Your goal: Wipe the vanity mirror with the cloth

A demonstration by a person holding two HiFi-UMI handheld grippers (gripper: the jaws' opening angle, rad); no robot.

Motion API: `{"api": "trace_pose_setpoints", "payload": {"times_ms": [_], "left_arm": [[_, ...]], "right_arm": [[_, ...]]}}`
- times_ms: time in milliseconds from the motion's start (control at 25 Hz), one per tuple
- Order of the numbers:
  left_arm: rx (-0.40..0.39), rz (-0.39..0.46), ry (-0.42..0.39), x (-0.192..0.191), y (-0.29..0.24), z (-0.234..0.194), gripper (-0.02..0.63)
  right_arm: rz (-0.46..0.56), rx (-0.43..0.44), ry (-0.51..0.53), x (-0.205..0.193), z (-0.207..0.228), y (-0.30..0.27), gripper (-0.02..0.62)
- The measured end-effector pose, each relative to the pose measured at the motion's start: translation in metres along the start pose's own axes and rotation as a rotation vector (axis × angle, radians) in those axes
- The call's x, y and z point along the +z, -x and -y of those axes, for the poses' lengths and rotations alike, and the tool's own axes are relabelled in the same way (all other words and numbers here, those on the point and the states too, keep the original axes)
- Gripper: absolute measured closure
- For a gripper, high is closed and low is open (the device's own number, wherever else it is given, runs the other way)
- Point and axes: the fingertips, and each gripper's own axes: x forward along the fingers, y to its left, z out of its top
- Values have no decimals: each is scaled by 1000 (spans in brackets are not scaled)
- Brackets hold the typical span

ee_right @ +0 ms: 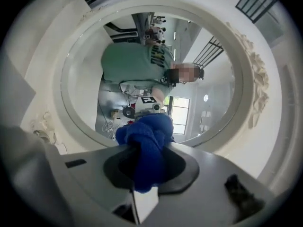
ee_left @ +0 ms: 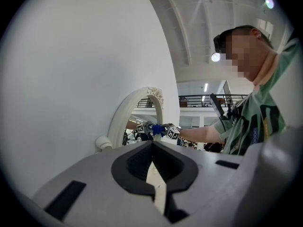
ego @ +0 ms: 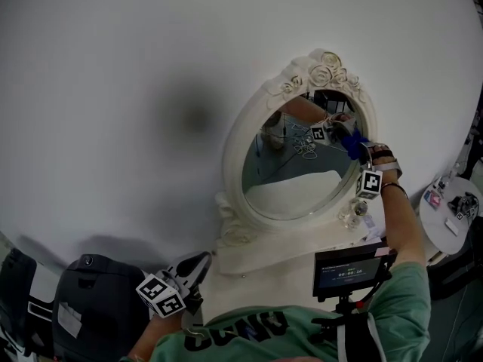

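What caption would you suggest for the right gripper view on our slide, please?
Right gripper, shut on a bunched blue cloth, held close to the glass of the white-framed vanity mirror.

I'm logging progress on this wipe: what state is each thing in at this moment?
Mirror: upright, glass reflecting the room.
Cloth: bunched, up at the glass's upper right.
Right gripper: shut on the cloth.
Left gripper: shut, empty, held low away from the mirror.
Screen: lit.
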Motion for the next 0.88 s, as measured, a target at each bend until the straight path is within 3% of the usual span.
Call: {"api": "trace_pose_setpoints", "payload": {"times_ms": [280, 440, 520, 720, 880], "left_arm": [[-38, 0, -11, 1, -4, 9, 600], [-18, 10, -4, 3, 5, 5, 600], [-7, 14, -3, 3, 9, 2, 600], [-8, 28, -7, 6, 12, 4, 600], [2, 35, -14, 9, 18, 4, 600]], "right_arm": [[-62, 2, -24, -1, -3, -5, 524], [-5, 22, -72, 39, 5, 14, 523], [117, -11, -58, 90, 11, 29, 523], [513, -121, -4, 264, 36, 94, 523], [695, -120, 22, 359, 32, 126, 523]]}}
